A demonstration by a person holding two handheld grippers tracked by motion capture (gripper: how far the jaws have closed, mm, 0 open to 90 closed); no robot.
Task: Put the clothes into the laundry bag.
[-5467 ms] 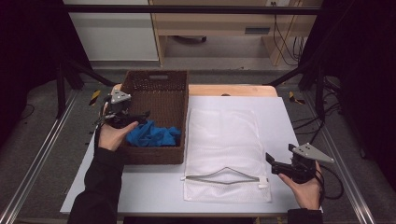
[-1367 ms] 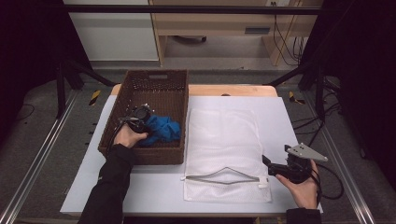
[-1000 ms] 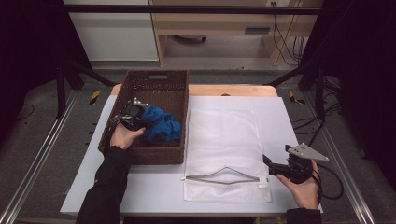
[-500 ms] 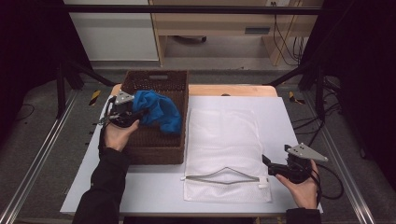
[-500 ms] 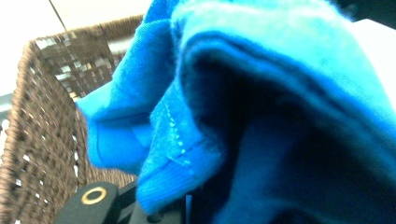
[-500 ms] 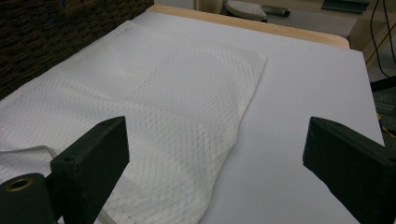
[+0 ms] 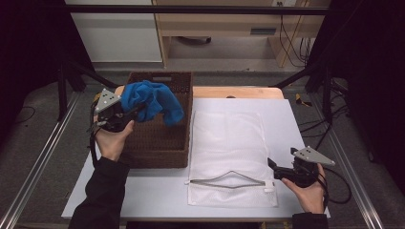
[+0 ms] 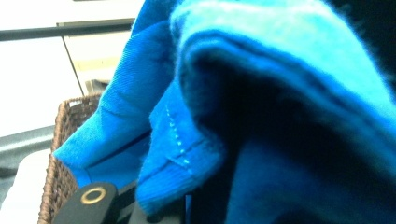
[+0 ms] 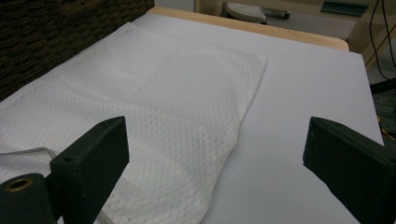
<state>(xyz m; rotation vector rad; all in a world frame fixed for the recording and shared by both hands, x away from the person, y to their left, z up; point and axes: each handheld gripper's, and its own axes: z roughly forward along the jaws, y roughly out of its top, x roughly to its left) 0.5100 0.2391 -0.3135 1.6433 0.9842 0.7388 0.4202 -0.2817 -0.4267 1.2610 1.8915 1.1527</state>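
Observation:
My left gripper (image 7: pixel 133 112) is shut on a blue cloth (image 7: pixel 153 99) and holds it up above a dark wicker basket (image 7: pixel 160 143) at the table's left. In the left gripper view the blue cloth (image 8: pixel 261 107) hangs close in front of the camera and hides the jaws' tips. A white mesh laundry bag (image 7: pixel 229 143) lies flat right of the basket, its zipper mouth (image 7: pixel 228 178) slightly agape at the near end. My right gripper (image 7: pixel 276 171) rests open at the bag's near right corner. In its own view, the right gripper (image 9: pixel 219 158) has its jaws wide apart over the mesh bag (image 9: pixel 154 93).
A white board (image 7: pixel 296 124) covers the table, with a wooden edge (image 7: pixel 239 91) at the back. Metal rails (image 7: pixel 38 167) run along both sides. The basket's rim (image 8: pixel 60 154) shows below the cloth, and the basket's wall (image 9: pixel 60 32) stands left of the bag.
The left gripper closed on the blue cloth inside the basket and lifted it up and out, toward the basket's back left. The right gripper has stayed still.

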